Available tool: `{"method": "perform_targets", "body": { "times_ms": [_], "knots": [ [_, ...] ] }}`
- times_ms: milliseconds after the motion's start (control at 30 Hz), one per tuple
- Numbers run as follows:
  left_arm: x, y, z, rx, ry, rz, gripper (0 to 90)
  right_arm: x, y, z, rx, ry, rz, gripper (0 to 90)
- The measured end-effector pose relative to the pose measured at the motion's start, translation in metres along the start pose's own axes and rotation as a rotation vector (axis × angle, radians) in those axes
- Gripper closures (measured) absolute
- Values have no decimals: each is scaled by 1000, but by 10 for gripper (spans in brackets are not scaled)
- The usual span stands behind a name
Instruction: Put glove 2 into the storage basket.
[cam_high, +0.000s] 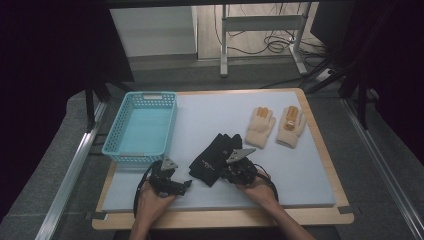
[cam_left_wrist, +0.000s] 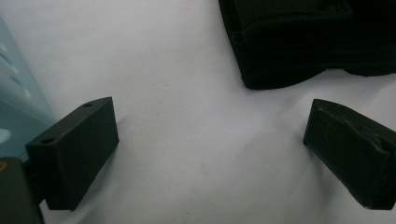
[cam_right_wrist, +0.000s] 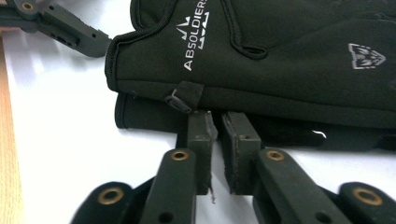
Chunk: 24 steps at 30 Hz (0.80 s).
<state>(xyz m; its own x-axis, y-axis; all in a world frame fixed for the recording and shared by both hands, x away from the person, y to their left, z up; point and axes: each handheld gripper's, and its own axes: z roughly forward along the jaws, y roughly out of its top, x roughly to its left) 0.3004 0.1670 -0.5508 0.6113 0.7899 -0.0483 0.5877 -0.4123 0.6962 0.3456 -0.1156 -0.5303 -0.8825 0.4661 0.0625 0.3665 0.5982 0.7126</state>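
The right gripper (cam_right_wrist: 215, 119) points at the near edge of a pair of black gloves (cam_right_wrist: 280, 56) that lie stacked, one on the other, on the white mat (cam_right_wrist: 60, 116). Its jaws stand nearly together with a narrow slit between them, and their tips sit right at the edge of the lower glove; nothing lies in the slit, and whether the tips touch the fabric cannot be told. Just beyond the left jaw a small pull tab (cam_right_wrist: 184, 97) hangs from the cuff of the upper glove, which bears white lettering reading ABSOLDIERS. Seen from the high view, this gripper (cam_high: 235, 161) is at the right side of the black gloves (cam_high: 216, 157).

The left gripper (cam_left_wrist: 210, 135) has its jaws spread wide over bare white mat, with nothing between them. Beyond the right jaw lies the cuff end of the black gloves (cam_left_wrist: 303, 42), apart from it; beside the left jaw, at the frame's edge, stands the wall of a turquoise plastic basket (cam_left_wrist: 16, 112). From above, this gripper (cam_high: 167, 172) rests between the basket (cam_high: 141, 125) and the black gloves.

Well beyond the right gripper's jaws a pair of cream knitted gloves (cam_high: 276, 125) with orange fingertips lies flat, side by side, on the table (cam_high: 320, 215).
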Motion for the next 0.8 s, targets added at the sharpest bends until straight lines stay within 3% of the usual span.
{"method": "perform_targets", "body": {
  "times_ms": [133,300,333,600,633,733,800],
  "knots": [
    [0,0,0,-1,1,0,34,-3,-2,-13,-8,-27,-13,702],
    [0,0,0,2,0,3,34,-11,-7,-25,-12,-59,4,609],
    [0,0,0,2,0,2,34,-17,-11,-31,-18,-76,17,557],
    [0,0,0,2,0,2,34,-37,-27,-55,-14,-140,74,387],
    [0,0,0,2,0,2,34,-43,-32,-62,-11,-172,82,342],
    [0,0,0,1,0,3,34,-52,-42,-72,-14,-210,109,272],
    [0,0,0,1,0,3,34,-54,-44,-74,-13,-217,114,260]
  ]
}}
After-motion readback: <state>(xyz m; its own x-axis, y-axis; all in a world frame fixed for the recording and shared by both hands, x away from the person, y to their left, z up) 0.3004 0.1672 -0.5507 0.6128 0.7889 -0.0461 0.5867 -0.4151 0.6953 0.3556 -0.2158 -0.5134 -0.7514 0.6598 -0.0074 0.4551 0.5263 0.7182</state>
